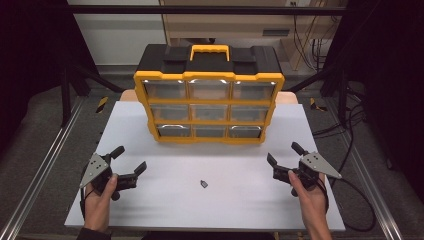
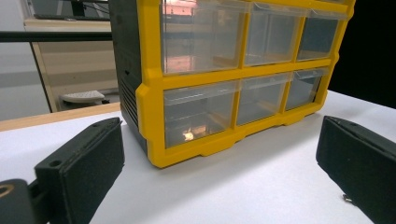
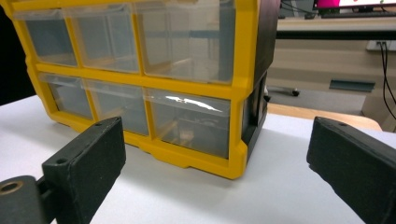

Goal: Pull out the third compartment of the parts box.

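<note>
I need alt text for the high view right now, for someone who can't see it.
A yellow-and-black drawer organizer with nine clear drawers stands at the far side of a white table. Nearer the person, the left gripper and right gripper are both open and empty, pointing toward it. A small dark part lies on the table between them.

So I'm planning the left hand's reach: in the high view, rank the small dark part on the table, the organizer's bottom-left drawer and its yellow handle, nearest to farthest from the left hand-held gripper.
1. Bottom-left drawer, ahead of the left hand-held gripper and slightly right; the small dark part, to its right mid-table, is too close to call.
2. Yellow handle, atop the organizer, farthest.
</note>
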`<state>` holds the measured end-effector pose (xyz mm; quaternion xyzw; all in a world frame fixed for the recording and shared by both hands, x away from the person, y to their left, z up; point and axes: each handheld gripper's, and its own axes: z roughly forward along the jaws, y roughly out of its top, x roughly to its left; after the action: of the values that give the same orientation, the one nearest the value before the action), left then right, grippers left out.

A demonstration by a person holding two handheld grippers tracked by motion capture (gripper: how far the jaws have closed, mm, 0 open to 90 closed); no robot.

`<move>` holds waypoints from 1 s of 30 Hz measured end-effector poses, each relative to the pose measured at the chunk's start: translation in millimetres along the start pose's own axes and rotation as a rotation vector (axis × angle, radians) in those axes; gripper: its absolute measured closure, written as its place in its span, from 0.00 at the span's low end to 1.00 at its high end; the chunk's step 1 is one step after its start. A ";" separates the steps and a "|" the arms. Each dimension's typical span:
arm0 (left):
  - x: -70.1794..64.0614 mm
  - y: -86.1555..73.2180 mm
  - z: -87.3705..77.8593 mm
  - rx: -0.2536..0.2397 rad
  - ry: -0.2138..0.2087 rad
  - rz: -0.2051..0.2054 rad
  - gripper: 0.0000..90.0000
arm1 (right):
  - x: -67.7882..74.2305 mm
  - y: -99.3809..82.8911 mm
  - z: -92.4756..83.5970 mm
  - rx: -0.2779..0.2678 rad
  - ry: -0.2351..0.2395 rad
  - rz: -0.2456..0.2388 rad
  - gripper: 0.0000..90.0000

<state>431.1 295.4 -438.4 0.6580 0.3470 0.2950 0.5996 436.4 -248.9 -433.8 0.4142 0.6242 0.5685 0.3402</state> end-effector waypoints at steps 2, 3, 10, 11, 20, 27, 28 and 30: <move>-0.2 0.0 -0.6 -0.002 -0.004 -0.003 0.01 | 0.7 -1.1 1.4 0.021 -0.002 0.002 0.05; -0.2 0.0 -0.6 -0.002 -0.004 -0.003 0.01 | 0.7 -1.1 1.4 0.021 -0.002 0.002 0.05; -1.9 0.3 1.2 0.002 -0.012 -0.009 0.01 | 3.6 -4.7 4.5 0.084 -0.029 0.031 0.05; -2.0 0.0 1.8 0.003 -0.012 -0.008 0.01 | 3.9 -5.2 5.7 0.098 -0.036 0.032 0.04; -5.4 -0.6 3.8 0.010 -0.011 0.011 0.01 | 11.4 -9.2 14.5 0.162 -0.047 0.113 0.07; -8.7 -1.0 4.0 0.008 -0.019 0.024 0.01 | 9.8 0.8 28.1 0.204 -0.088 0.156 0.09; -8.6 -1.4 4.0 0.009 -0.019 0.022 0.01 | 8.7 3.8 31.3 0.212 -0.094 0.149 0.09; -8.5 -2.0 3.7 0.009 -0.019 0.015 0.01 | 5.0 14.9 40.5 0.238 -0.117 0.139 0.10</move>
<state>428.8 286.4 -440.5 0.6661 0.3378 0.2918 0.5975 472.4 -226.9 -423.8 0.5261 0.6362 0.4875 0.2843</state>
